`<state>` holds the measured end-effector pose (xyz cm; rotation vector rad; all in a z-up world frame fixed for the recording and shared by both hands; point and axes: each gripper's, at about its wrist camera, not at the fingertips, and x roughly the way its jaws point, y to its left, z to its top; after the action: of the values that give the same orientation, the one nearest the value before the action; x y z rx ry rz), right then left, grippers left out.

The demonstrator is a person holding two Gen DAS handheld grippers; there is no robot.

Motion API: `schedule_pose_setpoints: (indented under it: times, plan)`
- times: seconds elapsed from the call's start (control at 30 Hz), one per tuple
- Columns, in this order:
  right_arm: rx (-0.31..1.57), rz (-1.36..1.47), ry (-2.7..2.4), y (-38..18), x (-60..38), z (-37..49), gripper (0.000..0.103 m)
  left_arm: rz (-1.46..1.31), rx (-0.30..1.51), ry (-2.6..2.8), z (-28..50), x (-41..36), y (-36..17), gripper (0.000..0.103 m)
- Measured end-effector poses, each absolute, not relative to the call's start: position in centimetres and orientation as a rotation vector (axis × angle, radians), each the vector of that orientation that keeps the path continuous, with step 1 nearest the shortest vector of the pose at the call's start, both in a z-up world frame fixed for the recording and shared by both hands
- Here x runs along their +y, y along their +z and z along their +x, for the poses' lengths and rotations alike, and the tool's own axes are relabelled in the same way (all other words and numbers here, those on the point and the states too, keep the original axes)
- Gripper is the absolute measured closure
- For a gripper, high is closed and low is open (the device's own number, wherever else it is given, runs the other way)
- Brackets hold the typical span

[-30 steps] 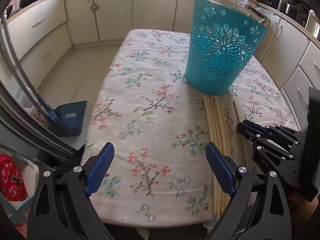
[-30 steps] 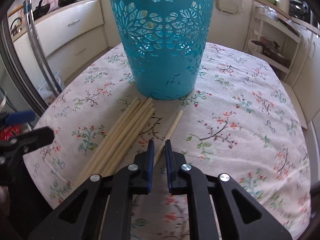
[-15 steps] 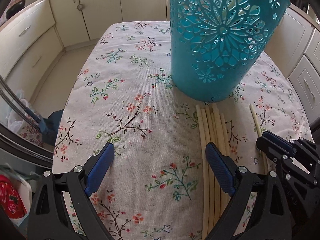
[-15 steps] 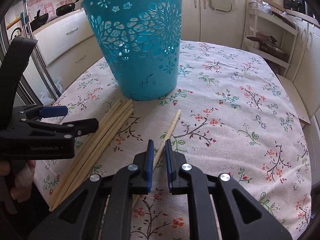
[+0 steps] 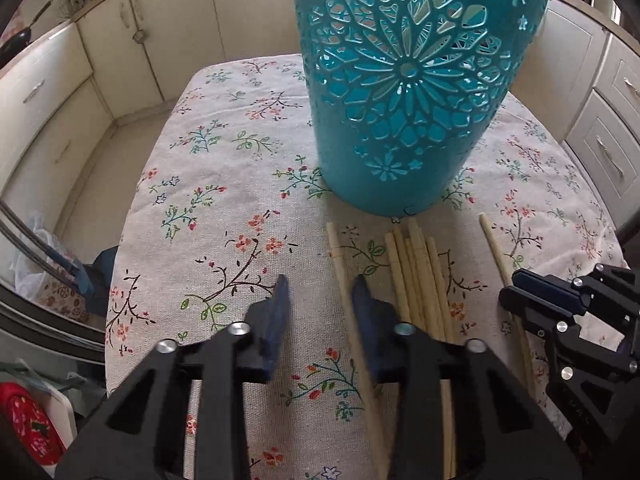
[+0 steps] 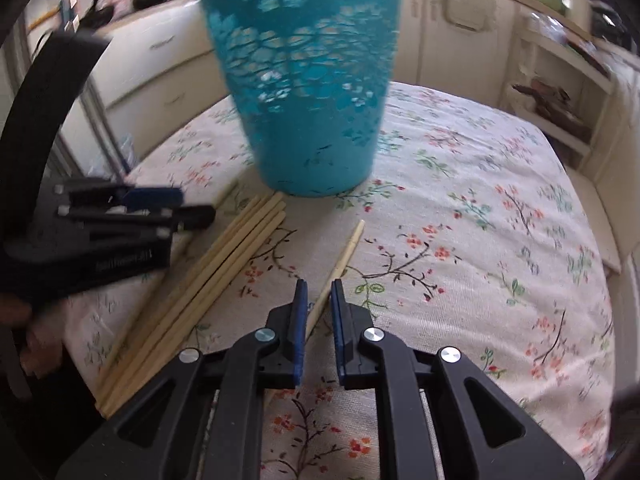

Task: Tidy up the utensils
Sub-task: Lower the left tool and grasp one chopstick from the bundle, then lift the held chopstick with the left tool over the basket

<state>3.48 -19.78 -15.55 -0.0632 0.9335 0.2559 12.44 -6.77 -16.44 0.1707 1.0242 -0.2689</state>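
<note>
Left tongs [image 5: 320,292] closing around lone chopstick [image 5: 340,264]; right tongs [image 6: 319,296] pinching chopstick [image 6: 344,256], tip toward bucket [image 6: 308,92].

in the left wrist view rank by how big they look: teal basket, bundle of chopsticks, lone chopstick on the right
1. teal basket, clearly largest.
2. bundle of chopsticks.
3. lone chopstick, smallest, though the right gripper hides part of it.

Blurred teal bin [image 6: 308,92], rim cut off, perhaps mid-motion.
</note>
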Motion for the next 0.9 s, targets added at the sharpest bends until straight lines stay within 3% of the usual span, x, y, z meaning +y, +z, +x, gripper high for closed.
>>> schedule_pose_setpoints:
  times: [0.23, 0.3, 0.37, 0.9]
  plan:
    - [0.952, 0.102, 0.151, -15.9, -22.9, 4.6, 0.084, 0.207, 1.071, -0.268, 13.6, -7.2, -16.4, 0.078]
    - [0.932, 0.089, 0.158, -16.0, -22.4, 4.5, 0.084, 0.21, 1.067, -0.295, 13.5, -7.7, -16.4, 0.094]
    - [0.918, 0.078, 0.158, -16.1, -22.2, 4.4, 0.084, 0.213, 1.064, -0.301, 13.2, -7.9, -16.4, 0.098]
    - [0.91, 0.097, 0.159, -16.2, -22.6, 4.0, 0.084, 0.188, 0.94, -0.334, 8.0, -5.8, -10.9, 0.098]
